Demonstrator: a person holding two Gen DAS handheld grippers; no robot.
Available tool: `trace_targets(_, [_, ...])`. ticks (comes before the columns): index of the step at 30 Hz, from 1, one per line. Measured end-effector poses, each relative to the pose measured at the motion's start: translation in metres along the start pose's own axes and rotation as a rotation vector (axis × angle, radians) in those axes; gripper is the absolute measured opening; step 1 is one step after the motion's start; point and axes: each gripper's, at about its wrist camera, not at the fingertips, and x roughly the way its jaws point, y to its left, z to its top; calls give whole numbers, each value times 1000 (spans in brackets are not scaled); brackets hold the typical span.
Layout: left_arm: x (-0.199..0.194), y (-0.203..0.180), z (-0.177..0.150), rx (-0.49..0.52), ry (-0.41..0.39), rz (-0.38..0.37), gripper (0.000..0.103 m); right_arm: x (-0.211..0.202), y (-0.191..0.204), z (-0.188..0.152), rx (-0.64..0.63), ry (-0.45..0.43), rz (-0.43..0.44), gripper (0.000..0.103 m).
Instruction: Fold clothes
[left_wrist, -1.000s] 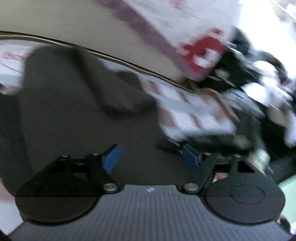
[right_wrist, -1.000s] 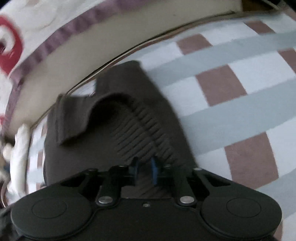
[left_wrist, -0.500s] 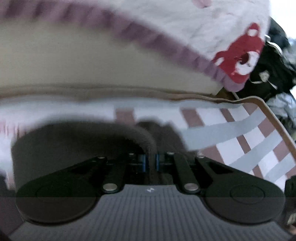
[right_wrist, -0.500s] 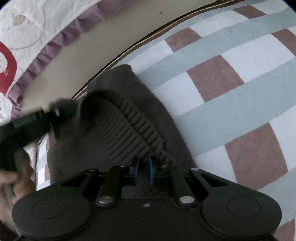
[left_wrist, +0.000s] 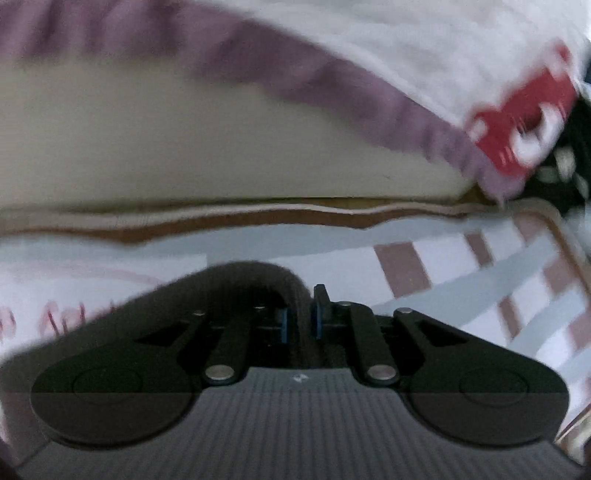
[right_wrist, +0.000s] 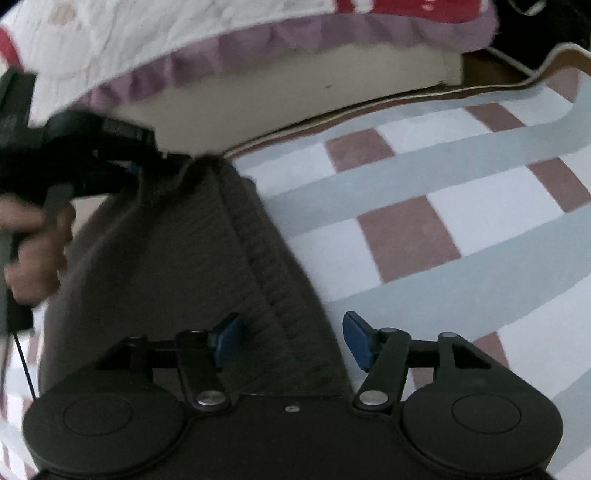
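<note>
Checked rug (right_wrist: 424, 206) beside a beige bed base (left_wrist: 184, 147) (purple-frilled quilt (right_wrist: 258, 40) overhanging)

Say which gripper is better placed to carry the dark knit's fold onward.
Left. The left gripper is clamped on the dark knit; the right gripper has just been opening, pads clear of it.

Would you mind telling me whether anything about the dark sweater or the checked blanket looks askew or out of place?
Nothing looks damaged or spilled. The dark sweater lies on the checked blanket, mid-fold, one edge bunched up where the left gripper pinches it. The right gripper has just been opening, its jaws apart around the ribbed hem.
</note>
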Motion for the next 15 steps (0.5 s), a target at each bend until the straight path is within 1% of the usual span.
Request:
trace_targets(1, [-4,6,0,-36,-9,-22,15,6,1,-2,-10,41,20,66])
trace_targets(2, [-10,9,0,-58,-24,-36,19,8,1,-5,-22,63,39,66])
trace_targets(3, [-16,13,0,-81,-43,-48,25,6,3,-7,-59,50,37,58])
trace_targets(4, [-26,16,-1,-119,-83,-61,27,4,4,-7,-91,37,21,41])
trace_targets(5, [-39,23,-3,-196,-154,-88,35,1,4,-7,-119,23,6,36])
trace_targets(6, [-51,29,-5,-259,-207,-110,53,-1,-2,-6,-79,14,5,34])
trace_targets(7, [-56,30,-6,-272,-201,-114,60,-4,-9,-5,-39,6,4,34])
trace_targets(8, [-61,32,-6,-285,-196,-118,63,-3,-13,-5,-17,10,11,33])
trace_targets(10, [-71,36,-7,-312,-184,-126,61,-3,-20,-5,28,18,25,33])
trace_targets(11, [-76,37,-9,-307,-174,-121,61,-2,-24,-5,50,22,32,34])
trace_targets(12, [-81,33,-16,-245,-149,-84,61,-2,-27,-5,69,25,38,34])
trace_targets(14, [-96,27,-34,-106,-112,1,63,-3,-24,-4,19,23,27,37])
trace_targets(15, [-106,26,-47,-25,-103,48,63,-4,-23,-4,1,24,22,44])
